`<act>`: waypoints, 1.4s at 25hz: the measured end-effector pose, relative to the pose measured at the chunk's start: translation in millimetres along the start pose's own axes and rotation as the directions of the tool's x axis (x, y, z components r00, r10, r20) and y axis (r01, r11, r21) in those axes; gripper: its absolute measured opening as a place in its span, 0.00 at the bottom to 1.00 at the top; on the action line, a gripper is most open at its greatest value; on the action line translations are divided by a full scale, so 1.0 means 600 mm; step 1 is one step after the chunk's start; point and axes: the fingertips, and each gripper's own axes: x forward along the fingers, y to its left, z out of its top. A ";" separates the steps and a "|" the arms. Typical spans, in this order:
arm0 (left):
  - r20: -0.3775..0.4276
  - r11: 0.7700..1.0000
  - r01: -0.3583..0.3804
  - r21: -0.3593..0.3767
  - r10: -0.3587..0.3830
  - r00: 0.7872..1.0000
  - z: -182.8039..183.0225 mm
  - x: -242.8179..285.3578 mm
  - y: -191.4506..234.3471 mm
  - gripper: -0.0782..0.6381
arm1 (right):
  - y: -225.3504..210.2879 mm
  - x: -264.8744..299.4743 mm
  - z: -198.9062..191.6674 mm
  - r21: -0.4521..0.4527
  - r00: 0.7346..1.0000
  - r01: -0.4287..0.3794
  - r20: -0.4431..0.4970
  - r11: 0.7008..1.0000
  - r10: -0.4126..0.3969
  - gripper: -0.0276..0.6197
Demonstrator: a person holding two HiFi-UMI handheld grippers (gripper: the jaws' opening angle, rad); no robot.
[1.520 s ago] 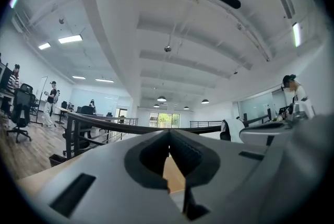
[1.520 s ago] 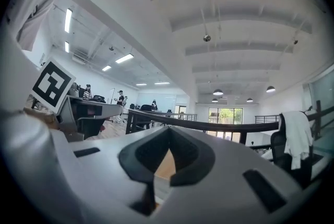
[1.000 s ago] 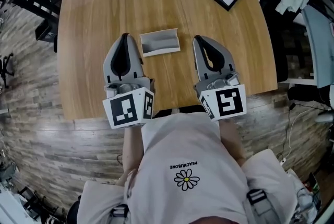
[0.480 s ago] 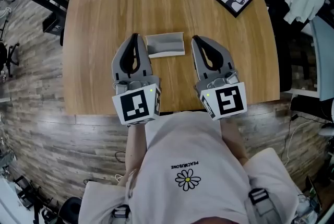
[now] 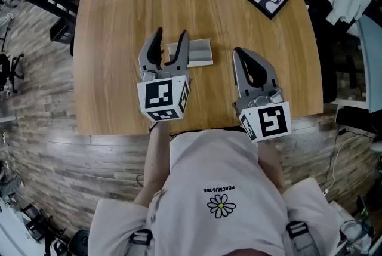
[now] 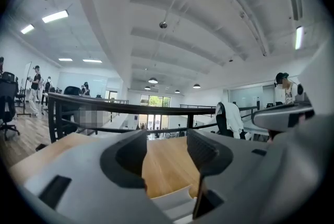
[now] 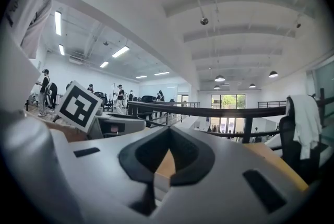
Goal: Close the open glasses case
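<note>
1. At the centre of the table [image 5: 119, 22], the glasses case [image 5: 197, 53] lies open; closing it is not yet done.
2. My left gripper [image 5: 172, 33] is opening its jaws. The case's left end sits low between them, ungripped.
3. My right gripper [image 5: 239, 52] hovers just right of the case, jaws together and empty.

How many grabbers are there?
2. The left gripper is at the left end of the case, jaws opening, that end between them; the right gripper, shut, is beside it.
</note>
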 end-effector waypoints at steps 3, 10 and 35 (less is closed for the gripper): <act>-0.077 0.999 0.021 -0.043 -0.025 0.997 -0.052 0.027 0.004 0.47 | -0.010 -0.010 -0.010 0.016 1.000 0.021 -0.015 1.000 -0.021 0.05; -0.226 0.989 0.010 -0.147 -0.043 0.973 -0.171 0.065 0.028 0.49 | -0.018 -0.025 -0.038 0.037 0.997 0.056 -0.055 0.998 -0.054 0.05; -0.451 0.978 0.008 -0.208 -0.103 0.886 -0.323 0.115 0.031 0.48 | -0.028 -0.051 -0.080 0.043 0.985 0.099 -0.146 0.994 -0.092 0.05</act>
